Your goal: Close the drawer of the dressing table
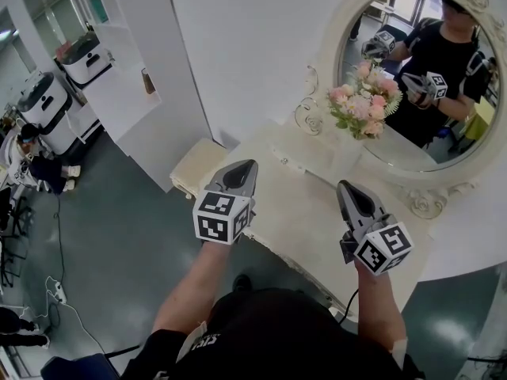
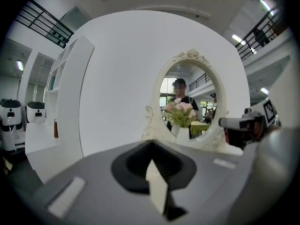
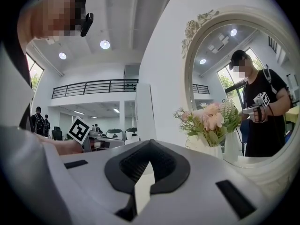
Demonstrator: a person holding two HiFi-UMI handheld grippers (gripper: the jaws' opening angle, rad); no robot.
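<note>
- Below, the white counter (image 1: pixel 305 208) stands against the wall under an oval mirror (image 1: pixel 424 93) — its drawer can't be made out from above.
- Left hand-held gripper (image 1: pixel 252 165) hangs over the counter's left part, its jaws fully together with nothing between them.
- Right hand-held gripper (image 1: pixel 342 185) hangs beside it, well apart and nearer the mirror — jaws likewise together, empty.
- Pink flowers (image 1: pixel 363 101) stand on the counter at the mirror's left edge.
</note>
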